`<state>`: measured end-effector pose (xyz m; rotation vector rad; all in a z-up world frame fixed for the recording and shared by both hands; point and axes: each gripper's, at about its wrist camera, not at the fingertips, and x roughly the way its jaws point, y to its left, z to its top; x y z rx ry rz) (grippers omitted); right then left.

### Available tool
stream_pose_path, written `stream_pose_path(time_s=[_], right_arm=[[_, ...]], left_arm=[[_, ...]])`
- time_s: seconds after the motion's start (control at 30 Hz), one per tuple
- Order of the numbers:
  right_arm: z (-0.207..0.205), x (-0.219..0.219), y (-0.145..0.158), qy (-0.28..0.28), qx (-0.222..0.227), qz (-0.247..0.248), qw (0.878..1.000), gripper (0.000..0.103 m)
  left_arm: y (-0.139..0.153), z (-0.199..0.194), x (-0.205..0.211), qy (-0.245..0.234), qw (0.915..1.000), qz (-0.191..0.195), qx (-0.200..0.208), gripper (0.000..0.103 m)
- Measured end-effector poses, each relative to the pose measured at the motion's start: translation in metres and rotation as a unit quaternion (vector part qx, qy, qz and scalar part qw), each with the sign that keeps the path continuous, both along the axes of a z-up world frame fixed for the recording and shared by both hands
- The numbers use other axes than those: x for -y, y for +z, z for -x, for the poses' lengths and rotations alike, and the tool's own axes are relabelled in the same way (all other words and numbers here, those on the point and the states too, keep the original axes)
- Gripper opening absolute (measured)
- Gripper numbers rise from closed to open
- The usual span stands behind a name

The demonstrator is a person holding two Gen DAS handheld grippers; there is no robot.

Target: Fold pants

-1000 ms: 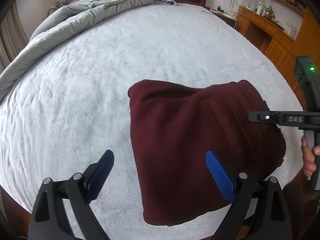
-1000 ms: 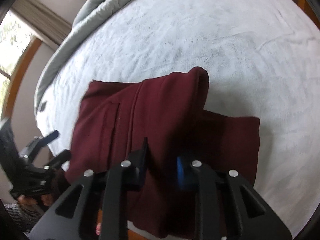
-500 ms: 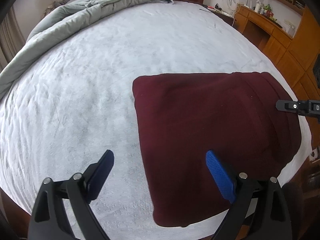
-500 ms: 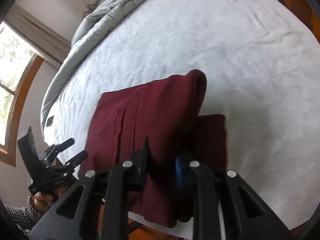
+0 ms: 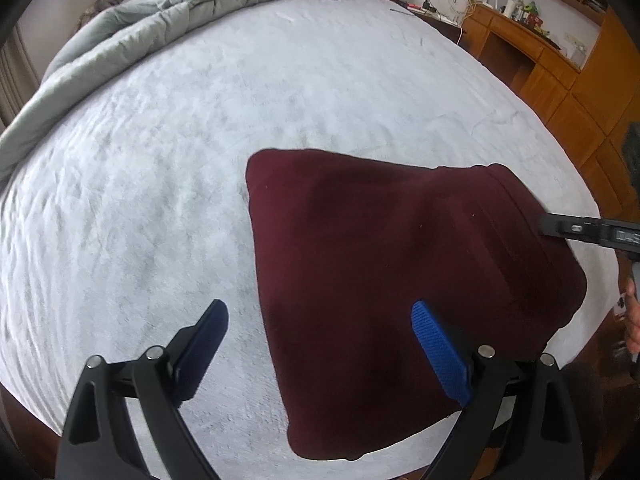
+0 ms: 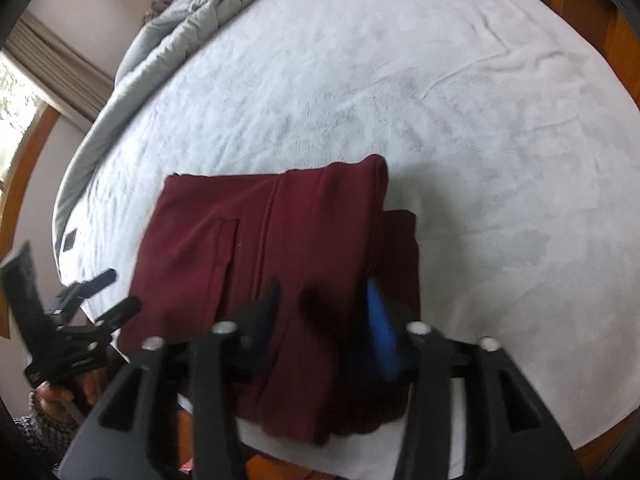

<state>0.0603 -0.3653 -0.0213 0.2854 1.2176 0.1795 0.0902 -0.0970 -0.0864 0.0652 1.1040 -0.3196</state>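
Observation:
The maroon pants (image 5: 384, 280) lie folded into a thick rectangle on the pale bedspread (image 5: 160, 168), near the bed's front edge. My left gripper (image 5: 320, 340) is open and empty, its jaws spread above the pants' left edge. In the right wrist view the pants (image 6: 248, 248) show a pocket slit and an upper fold lying over a lower layer. My right gripper (image 6: 324, 312) is open, its blurred jaws apart above the pants' near part, nothing held. The right gripper's finger shows in the left wrist view (image 5: 588, 232) at the pants' right side.
A rumpled grey duvet (image 5: 152, 28) lies along the far left of the bed. A wooden desk and cabinets (image 5: 560, 80) stand to the right. A curtained window (image 6: 36, 80) is at the left. The left gripper shows in the right wrist view (image 6: 76, 320).
The right gripper, shut on the pants' top layer before, has opened and let go. The pants have settled flatter. The left gripper stayed open above them.

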Motion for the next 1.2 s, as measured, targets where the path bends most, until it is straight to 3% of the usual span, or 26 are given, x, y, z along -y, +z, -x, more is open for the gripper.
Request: stream_pose_path(time_s=[0.27, 0.5, 0.8, 1.2], right_arm=[[0.039, 0.011, -0.002, -0.012, -0.018, 0.014, 1.000, 0.062], [0.043, 0.002, -0.009, -0.006, -0.014, 0.045, 0.999, 0.063], [0.039, -0.011, -0.013, 0.029, 0.008, 0.118, 0.993, 0.068], [0.034, -0.013, -0.017, 0.033, 0.020, 0.137, 0.990, 0.069]], left_arm=[[-0.023, -0.001, -0.017, 0.029, 0.9969, 0.044, -0.058, 0.094], [-0.034, -0.002, -0.022, 0.036, 0.9920, 0.087, -0.084, 0.094], [-0.037, -0.004, -0.008, 0.017, 0.9940, 0.078, -0.075, 0.094], [-0.045, -0.008, 0.005, 0.022, 0.9944, 0.073, -0.073, 0.098]])
